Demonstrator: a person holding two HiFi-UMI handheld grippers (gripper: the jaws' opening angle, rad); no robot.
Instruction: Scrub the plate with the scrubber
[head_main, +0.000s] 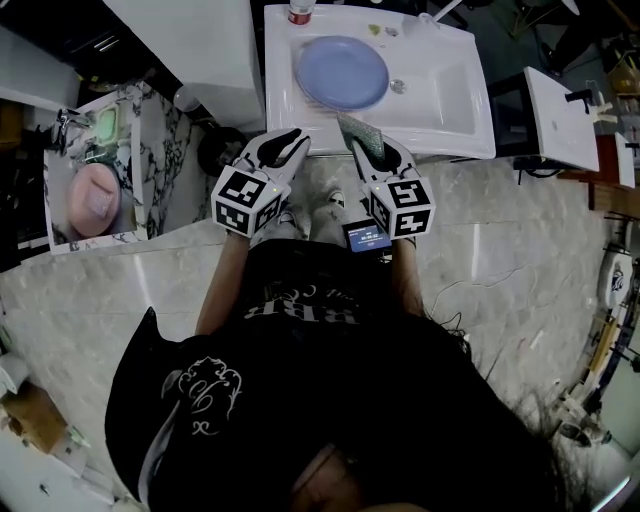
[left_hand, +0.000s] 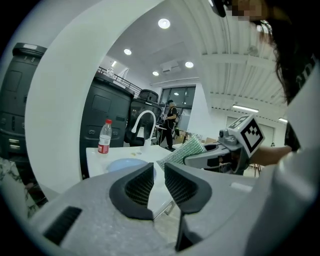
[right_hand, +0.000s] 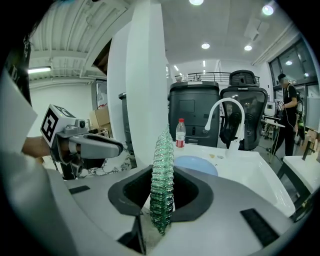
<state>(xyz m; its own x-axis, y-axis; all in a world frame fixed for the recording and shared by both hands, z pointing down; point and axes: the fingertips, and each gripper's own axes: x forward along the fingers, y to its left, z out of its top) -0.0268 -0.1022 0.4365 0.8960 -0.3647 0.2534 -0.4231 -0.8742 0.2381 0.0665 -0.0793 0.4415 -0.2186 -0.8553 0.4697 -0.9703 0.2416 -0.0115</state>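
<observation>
Two grippers are held short of the sink (head_main: 455, 110), and no scrubbing is seen to be under way. The scrubber (right_hand: 162, 165) (a green, ribbed mesh pad) is gripped on edge between the jaws of the right gripper (head_main: 368, 148), so the pickup can be taken as done. The left gripper (head_main: 296, 138) is carried empty, its jaws drawn together with only a sliver of gap between them. The plate (head_main: 342, 72) (pale blue) is found lying flat in the sink, towards its back left corner, with a bottle (head_main: 300, 12) stood behind it on the rim. The plate is touched by neither gripper; both are well apart from it. What is left, it is judged, is nearly everything: the scrubber is to be brought to the plate, the plate perhaps steadied by the left gripper, and the scrubbing itself done.
</observation>
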